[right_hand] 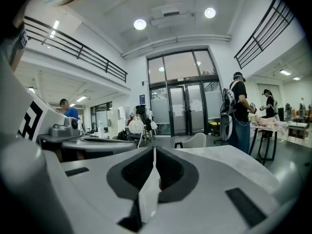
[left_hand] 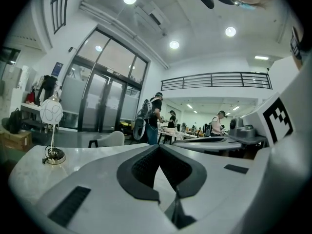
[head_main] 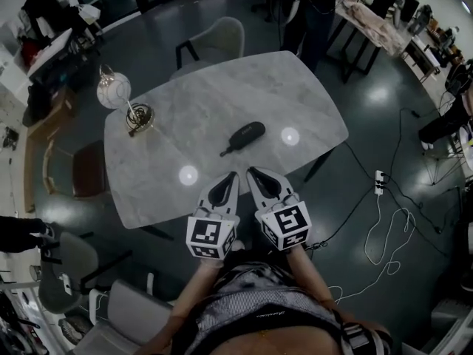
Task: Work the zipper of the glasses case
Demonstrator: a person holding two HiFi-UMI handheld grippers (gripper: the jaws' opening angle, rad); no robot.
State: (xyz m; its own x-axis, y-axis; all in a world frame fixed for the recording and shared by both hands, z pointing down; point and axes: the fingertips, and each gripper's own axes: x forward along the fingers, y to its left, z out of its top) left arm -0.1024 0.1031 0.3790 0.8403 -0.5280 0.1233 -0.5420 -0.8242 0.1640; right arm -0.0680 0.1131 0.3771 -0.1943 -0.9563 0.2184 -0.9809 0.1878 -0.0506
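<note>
Both grippers, left (head_main: 230, 177) and right (head_main: 255, 173), clenched and empty; glasses case (head_main: 246, 134) ahead on table (head_main: 162, 168), apparently zipped, untouched.

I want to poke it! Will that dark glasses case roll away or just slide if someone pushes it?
The glasses case looks long, rounded and lies flat, so it would probably slide rather than roll. The table shines with light reflections, so the case may skid easily.
</note>
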